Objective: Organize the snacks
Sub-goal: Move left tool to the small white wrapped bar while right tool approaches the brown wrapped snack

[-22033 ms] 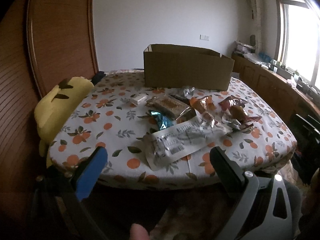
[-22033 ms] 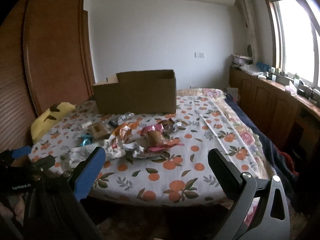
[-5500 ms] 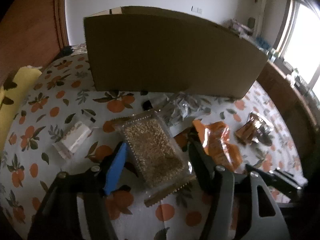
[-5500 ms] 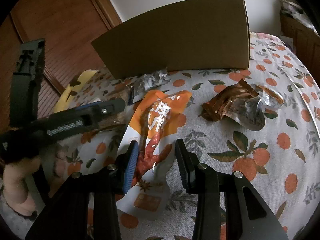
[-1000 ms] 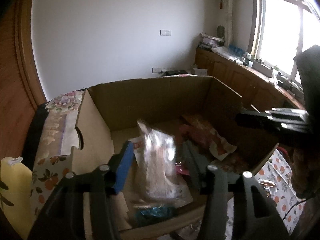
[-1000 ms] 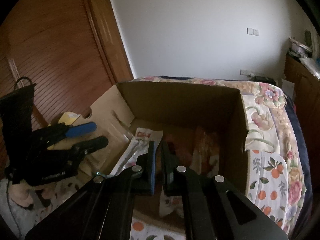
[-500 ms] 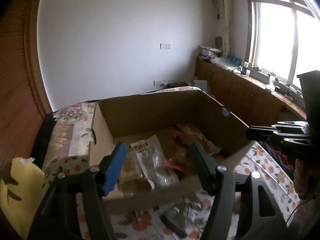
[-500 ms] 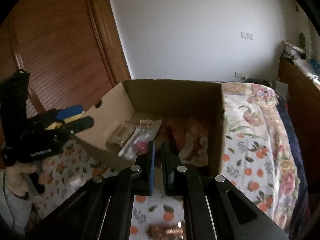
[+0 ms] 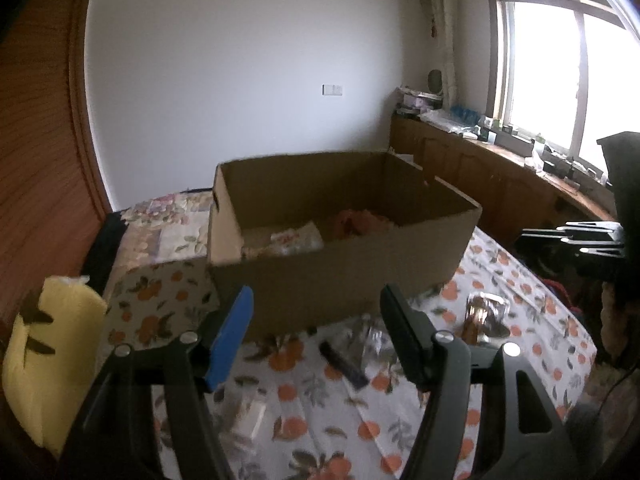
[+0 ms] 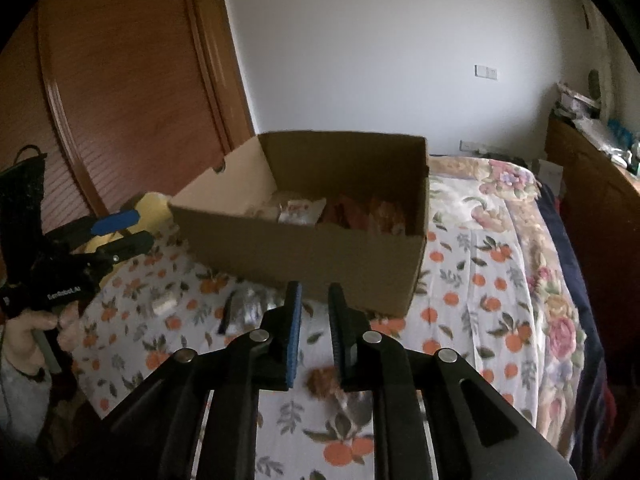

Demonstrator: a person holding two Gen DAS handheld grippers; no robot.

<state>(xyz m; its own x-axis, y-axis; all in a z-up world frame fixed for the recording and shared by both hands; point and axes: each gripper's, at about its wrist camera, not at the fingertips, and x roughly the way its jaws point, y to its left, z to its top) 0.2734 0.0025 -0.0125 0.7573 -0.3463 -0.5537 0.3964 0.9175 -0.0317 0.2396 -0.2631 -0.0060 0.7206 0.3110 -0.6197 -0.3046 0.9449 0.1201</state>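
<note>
Since packets dropped, claws [image 9: 316, 320] (empty) retreated.

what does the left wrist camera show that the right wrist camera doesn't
Only the left wrist view shows the bright window and the thin dark snack stick on the cloth. Only the right wrist view shows the hand gripping the left gripper, and the floral bedspread. Both show the open brown cardboard box holding packets, the orange-print tablecloth and the small white wrapped snack.
</note>
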